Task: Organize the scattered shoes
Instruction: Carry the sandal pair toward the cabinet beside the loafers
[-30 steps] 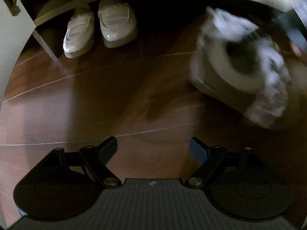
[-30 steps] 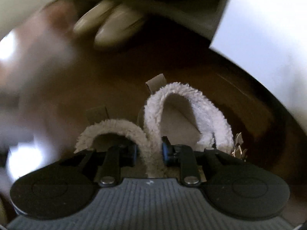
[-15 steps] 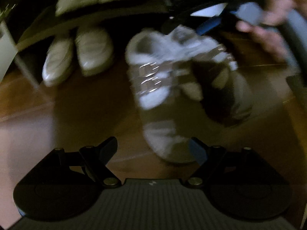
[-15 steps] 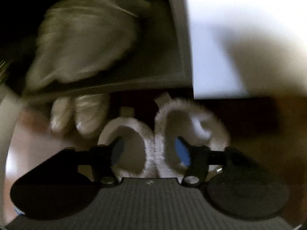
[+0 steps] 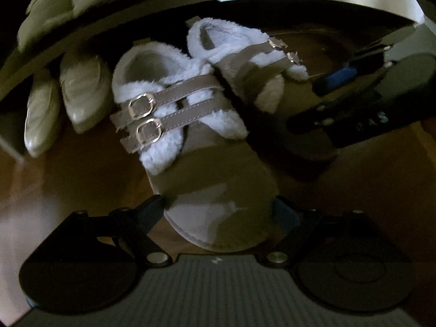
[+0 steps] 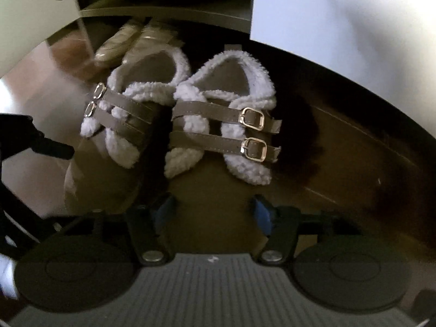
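Two fur-lined shoes sit at the shelf mouth, and the main risks are a twisted pair and a bump from the tongs

Two large things frame the scene: the shelf unit with its dark lower opening, and the wooden floor in front of it. The fur-lined pair stands on this floor, heels toward the opening, just beside the pale loafers that are already placed there.

The left shoe lies with its toe between the spread fingers of the left tongs; these tongs are released and I see no firm contact. The right shoe has its toe between the fingers of the right tongs, which also stand apart, not clenched on it.

The biggest risk, in my judgement, is misalignment. In the left wrist view the two shoes look angled and pressed together at the straps, so a push on one may turn the other.

A smaller risk is that a push goes too far to the left and disturbs the loafers.

The smallest risk concerns the buckles: a finger that slides along the strap may catch there and drag the shoe out again. The fur trim is soft and could also cling to a pad.
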Motion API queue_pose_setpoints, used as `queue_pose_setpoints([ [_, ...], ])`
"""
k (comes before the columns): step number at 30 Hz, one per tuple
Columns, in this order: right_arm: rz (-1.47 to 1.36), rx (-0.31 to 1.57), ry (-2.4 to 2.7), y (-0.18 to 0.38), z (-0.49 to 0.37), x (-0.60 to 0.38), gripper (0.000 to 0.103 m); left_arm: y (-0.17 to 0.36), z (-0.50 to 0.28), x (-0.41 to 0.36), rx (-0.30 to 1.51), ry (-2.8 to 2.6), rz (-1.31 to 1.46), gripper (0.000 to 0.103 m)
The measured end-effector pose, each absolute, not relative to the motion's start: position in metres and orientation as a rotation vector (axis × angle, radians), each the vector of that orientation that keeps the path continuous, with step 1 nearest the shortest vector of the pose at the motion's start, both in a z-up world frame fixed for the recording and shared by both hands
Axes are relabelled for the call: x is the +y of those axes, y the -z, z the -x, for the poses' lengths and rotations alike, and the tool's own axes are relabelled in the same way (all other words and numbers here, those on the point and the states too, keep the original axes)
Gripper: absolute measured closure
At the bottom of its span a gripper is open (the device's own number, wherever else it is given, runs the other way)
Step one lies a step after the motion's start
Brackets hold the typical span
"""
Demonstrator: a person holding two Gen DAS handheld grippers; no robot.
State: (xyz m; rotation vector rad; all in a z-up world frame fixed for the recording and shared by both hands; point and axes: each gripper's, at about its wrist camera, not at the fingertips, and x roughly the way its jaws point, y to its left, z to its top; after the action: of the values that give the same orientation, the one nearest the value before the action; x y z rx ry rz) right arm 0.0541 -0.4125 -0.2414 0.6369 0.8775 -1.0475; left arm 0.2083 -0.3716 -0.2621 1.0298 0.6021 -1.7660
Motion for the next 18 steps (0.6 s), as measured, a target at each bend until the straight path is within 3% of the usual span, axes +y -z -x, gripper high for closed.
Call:
queue_pose_setpoints([
  [5, -0.737, 0.843, 1.148, 0.256, -0.083, -0.441, 0.045, 0.263, -0.22, -0.403, 0.562, 1.829, -1.08, 0.012],
  [13, -0.667, 0.814, 1.168, 0.259, -0.099, -0.476, 0.044, 0.269, -0.226, -0.449, 0.552, 1.851, -1.014, 0.01],
  [16, -0.636, 0.795, 1.179, 0.259, -0.099, -0.478, 0.042, 0.267, -0.228, -0.441, 0.536, 1.826, -0.973, 0.019],
  [18, -0.623, 0.775, 1.161, 0.254, -0.094, -0.468, 0.044, 0.265, -0.231, -0.416, 0.503, 1.783, -0.964, 0.019],
])
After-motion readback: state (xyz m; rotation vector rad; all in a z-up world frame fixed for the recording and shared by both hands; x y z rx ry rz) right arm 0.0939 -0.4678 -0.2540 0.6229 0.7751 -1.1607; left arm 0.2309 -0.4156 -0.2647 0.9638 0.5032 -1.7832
